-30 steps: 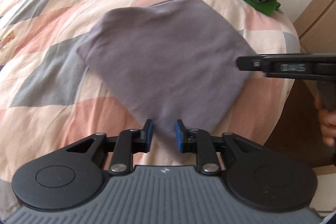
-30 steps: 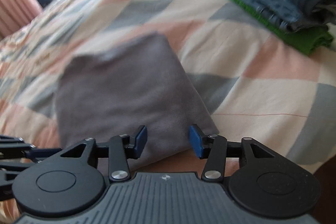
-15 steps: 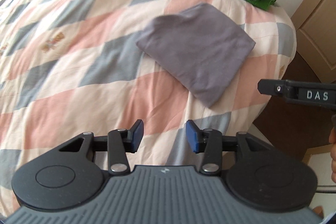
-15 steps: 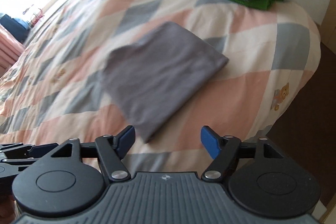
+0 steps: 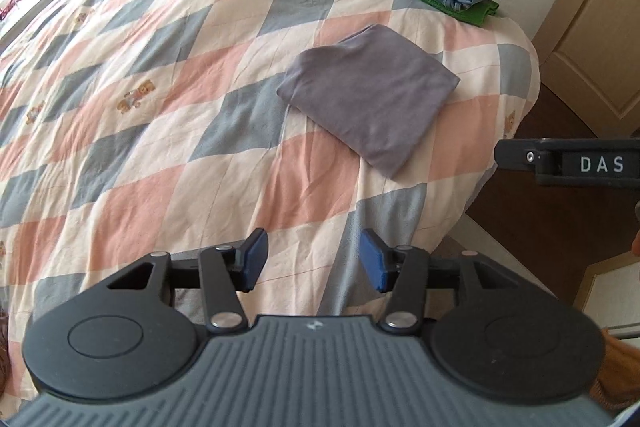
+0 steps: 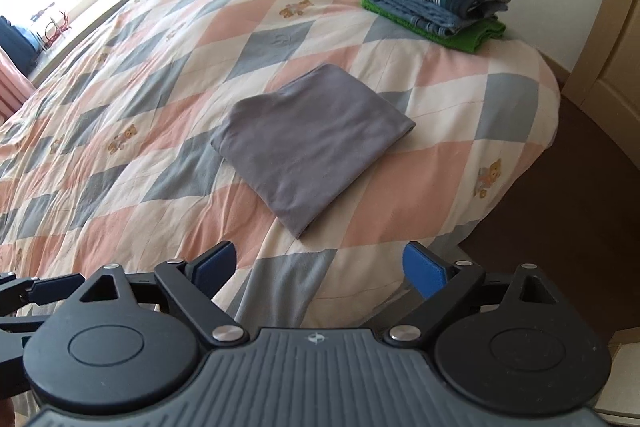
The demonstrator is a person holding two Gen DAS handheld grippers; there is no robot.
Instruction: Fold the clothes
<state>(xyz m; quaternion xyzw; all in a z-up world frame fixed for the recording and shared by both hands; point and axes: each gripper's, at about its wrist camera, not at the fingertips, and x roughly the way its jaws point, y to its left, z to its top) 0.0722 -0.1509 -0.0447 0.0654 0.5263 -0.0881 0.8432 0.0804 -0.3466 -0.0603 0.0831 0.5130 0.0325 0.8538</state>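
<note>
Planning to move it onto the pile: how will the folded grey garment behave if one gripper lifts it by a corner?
The grey garment looks like thin, soft knit, so it would probably droop and unfold. It lies flat in loose layers; likely light. Both hands may keep it square.

Two high, steep views over bed (image 5: 168, 131)

From my left hand's view I read "DAS" in pale capitals on a dark plate on the side of my right gripper (image 5: 592, 163), which juts in from the right edge. The small emblem moulded into each ribbed grey body near the fingers is too small to read. I find no other lettering.
</note>
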